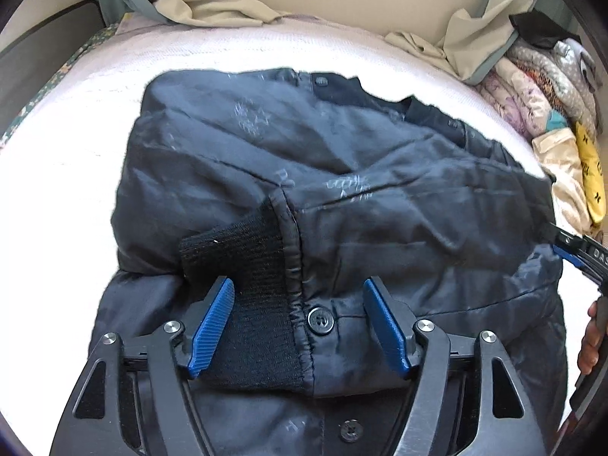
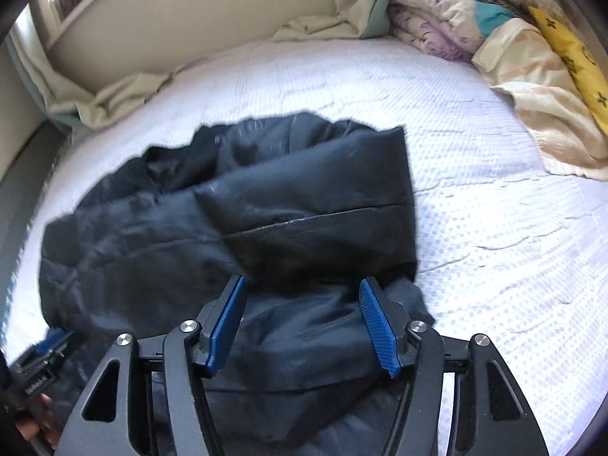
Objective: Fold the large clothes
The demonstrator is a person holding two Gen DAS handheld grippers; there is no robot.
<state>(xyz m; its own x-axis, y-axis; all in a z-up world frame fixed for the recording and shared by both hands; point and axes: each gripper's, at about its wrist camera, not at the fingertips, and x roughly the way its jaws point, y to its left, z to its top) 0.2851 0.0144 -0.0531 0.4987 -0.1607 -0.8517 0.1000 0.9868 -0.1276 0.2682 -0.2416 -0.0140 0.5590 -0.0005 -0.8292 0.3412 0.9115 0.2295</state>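
Observation:
A dark navy padded jacket [image 1: 342, 197] lies partly folded on the white bedspread [image 1: 76, 144]. Its black ribbed cuff [image 1: 243, 266] and a round button [image 1: 321, 319] lie between the jaws of my left gripper [image 1: 300, 319], which is open just above the jacket's near edge. My right gripper [image 2: 304, 323] is open over the jacket [image 2: 266, 205] at its near right part, with loose fabric between the blue pads [image 2: 228, 319]. Each gripper shows at the edge of the other view: the right one [image 1: 577, 254] and the left one [image 2: 45, 345].
A pile of folded quilts and a yellow cloth [image 2: 513, 38] sits at the right side of the bed. Beige sheets [image 1: 212, 0] are bunched along the wall at the back. The bed's left edge meets a dark panel [image 1: 41, 57].

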